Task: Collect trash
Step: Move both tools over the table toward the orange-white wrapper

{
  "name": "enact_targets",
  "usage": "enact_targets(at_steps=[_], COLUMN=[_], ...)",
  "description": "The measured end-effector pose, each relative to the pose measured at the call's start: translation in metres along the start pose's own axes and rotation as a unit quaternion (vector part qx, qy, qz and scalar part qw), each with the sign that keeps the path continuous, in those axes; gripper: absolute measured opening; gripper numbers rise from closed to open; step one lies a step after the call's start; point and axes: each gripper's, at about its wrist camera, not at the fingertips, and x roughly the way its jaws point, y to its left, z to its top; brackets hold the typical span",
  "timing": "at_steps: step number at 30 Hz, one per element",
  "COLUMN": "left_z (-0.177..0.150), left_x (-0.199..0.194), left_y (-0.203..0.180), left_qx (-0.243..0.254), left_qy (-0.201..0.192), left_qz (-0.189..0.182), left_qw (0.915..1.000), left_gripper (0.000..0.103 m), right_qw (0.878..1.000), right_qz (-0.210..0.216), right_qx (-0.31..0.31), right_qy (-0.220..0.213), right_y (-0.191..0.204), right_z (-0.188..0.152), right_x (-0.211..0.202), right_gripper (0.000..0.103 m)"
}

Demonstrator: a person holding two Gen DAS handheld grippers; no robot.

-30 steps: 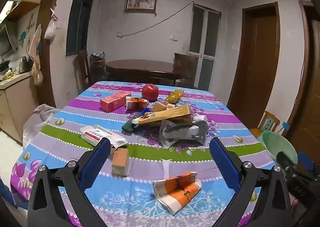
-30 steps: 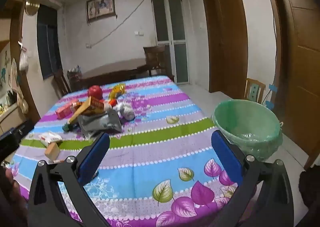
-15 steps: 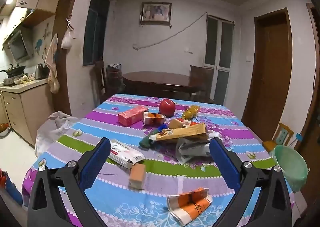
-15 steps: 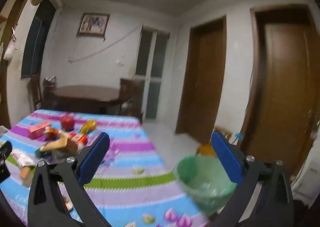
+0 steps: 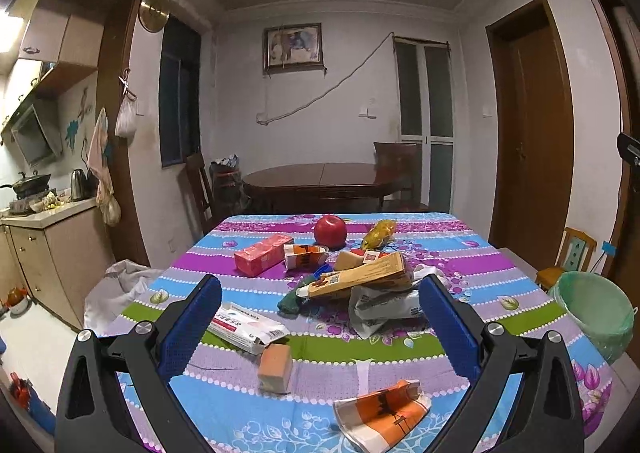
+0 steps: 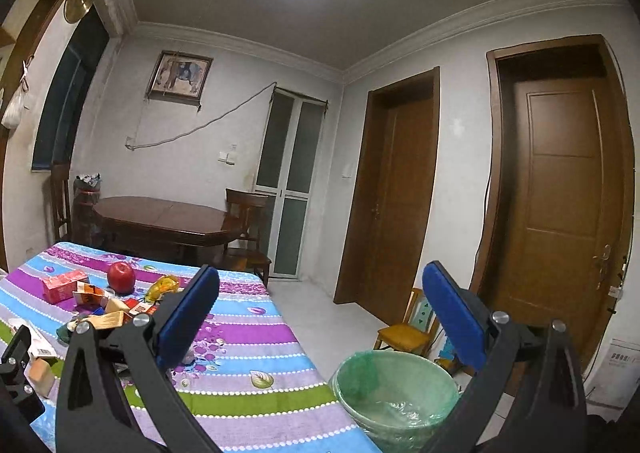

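Trash lies on a table with a striped floral cloth [image 5: 400, 349]: an orange and white wrapper [image 5: 382, 415] nearest, a small tan block [image 5: 275, 367], a white medicine box [image 5: 246, 327], a grey crumpled bag [image 5: 380, 307], a long yellow carton [image 5: 366, 280], a pink box [image 5: 262, 254]. A green-lined bin [image 6: 394, 393] stands beside the table's right side; it also shows in the left wrist view [image 5: 596, 313]. My left gripper [image 5: 320, 325] is open and empty above the near table edge. My right gripper [image 6: 320, 317] is open and empty, above and before the bin.
A red apple [image 5: 330, 230] and a yellow packet [image 5: 379, 233] lie at the far end of the table. A small wooden chair [image 6: 408, 327] stands behind the bin. A dark round table [image 5: 320, 181] is at the back, a kitchen counter [image 5: 44, 237] at left.
Both grippers have pulled back and tilted up. The right view has swung right, from the table toward the bin and doors. Both stay open.
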Motion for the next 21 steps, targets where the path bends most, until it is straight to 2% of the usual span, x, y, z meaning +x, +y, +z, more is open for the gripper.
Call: enact_targets(at_steps=[8,10,12,14,17,19,21], left_z=[-0.003,-0.004,-0.006,-0.007,-0.009,-0.010,-0.012], left_x=[-0.002,-0.004,-0.006,-0.007,-0.010,-0.010,-0.008], left_y=[0.001,0.002,0.003,0.006,0.012,0.015,0.018], left_qx=[0.003,0.005,0.008,0.007,0.008,0.011,0.012], left_qy=[0.005,0.002,0.002,0.006,0.012,0.018,0.028], left_qz=[0.000,0.003,0.012,0.024,0.049,0.060,0.069], left_qw=[1.0000,1.0000,0.9999,0.9997,0.9987,0.9980,0.9972], left_gripper=[0.099,0.099,0.099,0.099,0.099,0.099,0.099], right_qw=[1.000,0.999,0.995,0.983,0.959,0.946,0.939], right_qz=[0.011,0.035,0.085,0.138,0.188,0.199,0.198], right_qx=[-0.002,0.008,0.042,0.091,0.144,0.160,0.171], right_qy=[-0.002,0.007,0.036,0.082,0.157,0.201,0.225], right_y=[0.011,0.008,0.003,-0.007,-0.014,-0.015,-0.014], right_z=[-0.001,-0.004,-0.011,-0.026,-0.053,-0.072,-0.089], right_x=[-0.007,-0.007,-0.005,0.003,0.019,0.027,0.028], right_gripper=[0.098,0.098,0.098,0.098,0.098,0.098,0.098])
